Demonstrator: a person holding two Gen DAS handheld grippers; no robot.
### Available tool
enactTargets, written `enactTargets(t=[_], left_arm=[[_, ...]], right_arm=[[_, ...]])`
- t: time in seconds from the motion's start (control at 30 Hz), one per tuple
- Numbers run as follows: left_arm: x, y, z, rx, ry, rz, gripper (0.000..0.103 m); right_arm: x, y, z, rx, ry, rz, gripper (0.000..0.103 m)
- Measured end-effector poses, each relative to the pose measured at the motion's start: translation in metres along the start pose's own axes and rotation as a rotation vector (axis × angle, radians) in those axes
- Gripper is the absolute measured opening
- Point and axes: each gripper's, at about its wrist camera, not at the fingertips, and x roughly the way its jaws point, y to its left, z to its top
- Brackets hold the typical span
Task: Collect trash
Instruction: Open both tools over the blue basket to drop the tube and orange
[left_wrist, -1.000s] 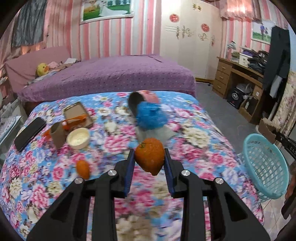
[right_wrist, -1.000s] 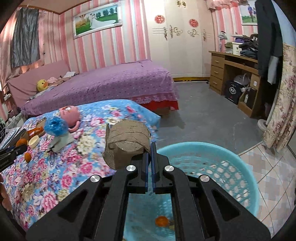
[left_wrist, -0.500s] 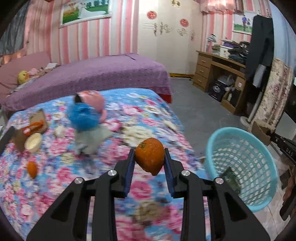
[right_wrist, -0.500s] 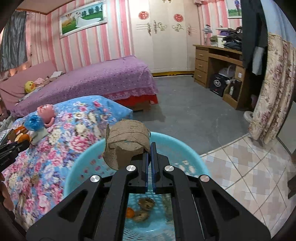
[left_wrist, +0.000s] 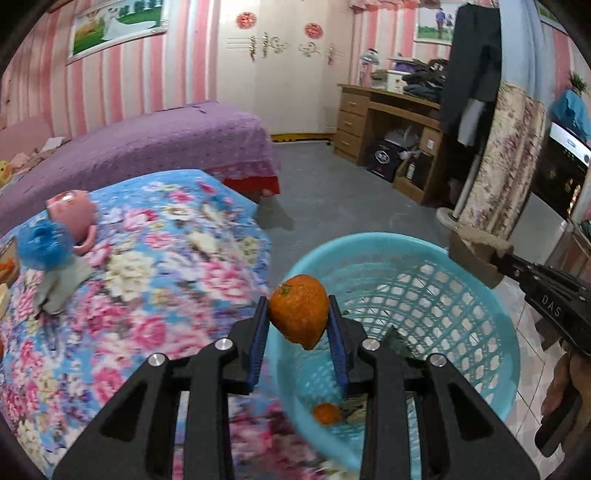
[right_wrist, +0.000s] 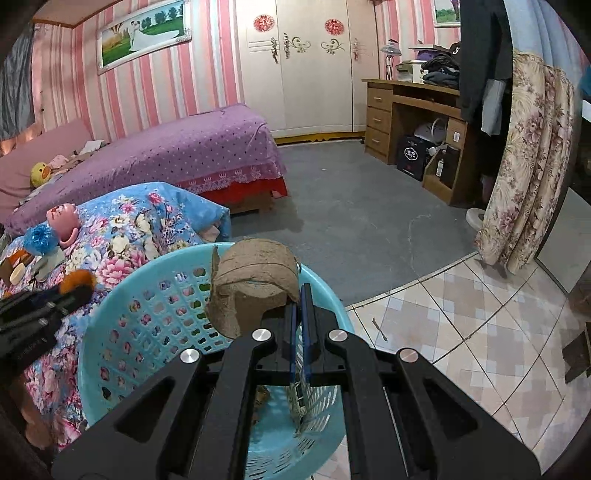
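Note:
My left gripper (left_wrist: 298, 320) is shut on an orange mandarin (left_wrist: 298, 309) and hangs over the near rim of the turquoise basket (left_wrist: 436, 291). Inside the basket lie another orange fruit (left_wrist: 325, 412) and some scraps. My right gripper (right_wrist: 298, 295) is shut on a brown cardboard roll (right_wrist: 251, 284), pinching its wall above the same basket (right_wrist: 147, 314). In the left wrist view, the right gripper (left_wrist: 495, 258) with the cardboard roll (left_wrist: 476, 254) is at the far right rim. The left gripper (right_wrist: 79, 286) with the mandarin (right_wrist: 75, 278) shows blurred at the left of the right wrist view.
The basket stands on tiled floor (right_wrist: 461, 314) beside a floral bedspread (left_wrist: 147, 280). On the spread lie a pink cup (left_wrist: 72, 212), a blue pompom (left_wrist: 44, 242) and a grey cloth (left_wrist: 59, 284). A purple bed (right_wrist: 184, 155), wooden desk (right_wrist: 406, 118) and floral curtain (right_wrist: 528, 166) stand around.
Both grippers swung right, from over the floral spread to over the basket. The mandarin and the cardboard roll stay clamped. The basket now fills the lower part of both views.

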Motion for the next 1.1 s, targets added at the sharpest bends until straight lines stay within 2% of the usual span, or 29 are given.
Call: enactTargets(t=[0.07, 0.1, 0.13, 0.2, 0.37, 0.57, 0.6, 0.67, 0.73, 0.8, 0.87, 0.97, 1.1], left_arm=[[0.003, -0.008, 0.003, -0.001, 0.002, -0.012, 0.033], [0.003, -0.011, 0.005, 0.001, 0.003, -0.016, 0.042], [0.002, -0.012, 0.006, 0.001, 0.0, -0.018, 0.061], [-0.005, -0.013, 0.011, -0.005, -0.033, -0.001, 0.081], [-0.014, -0.001, 0.014, 0.004, -0.062, 0.038, 0.088], [-0.019, 0.033, 0.009, -0.061, -0.049, 0.075, 0.089], [-0.021, 0.038, 0.008, -0.069, -0.048, 0.083, 0.089], [-0.024, 0.047, 0.006, -0.078, -0.046, 0.101, 0.09], [-0.03, 0.054, 0.003, -0.083, -0.047, 0.114, 0.09], [-0.035, 0.058, 0.0, -0.084, -0.048, 0.125, 0.09], [-0.039, 0.064, -0.002, -0.084, -0.049, 0.138, 0.09], [-0.045, 0.072, -0.005, -0.084, -0.053, 0.151, 0.09], [-0.055, 0.088, -0.009, -0.096, -0.058, 0.17, 0.092]], right_arm=[[0.001, 0.001, -0.001, -0.005, 0.002, 0.001, 0.003], [0.002, 0.001, -0.001, -0.007, 0.006, 0.0, 0.003], [0.002, 0.001, -0.002, -0.007, 0.008, -0.001, 0.003], [0.003, 0.002, -0.004, -0.008, 0.013, -0.002, 0.003], [0.001, 0.005, -0.007, -0.006, 0.0, -0.008, 0.004], [0.002, 0.024, -0.014, -0.038, 0.0, -0.023, 0.008], [0.003, 0.027, -0.014, -0.041, -0.001, -0.025, 0.012], [0.004, 0.033, -0.015, -0.044, -0.002, -0.022, 0.041], [0.005, 0.036, -0.015, -0.042, -0.009, -0.032, 0.054], [0.004, 0.039, -0.013, -0.032, -0.017, -0.039, 0.061], [-0.001, 0.041, -0.011, -0.018, -0.05, -0.051, 0.089], [-0.007, 0.049, -0.008, -0.021, -0.079, -0.067, 0.098], [-0.007, 0.064, -0.005, -0.04, -0.083, -0.065, 0.099]])
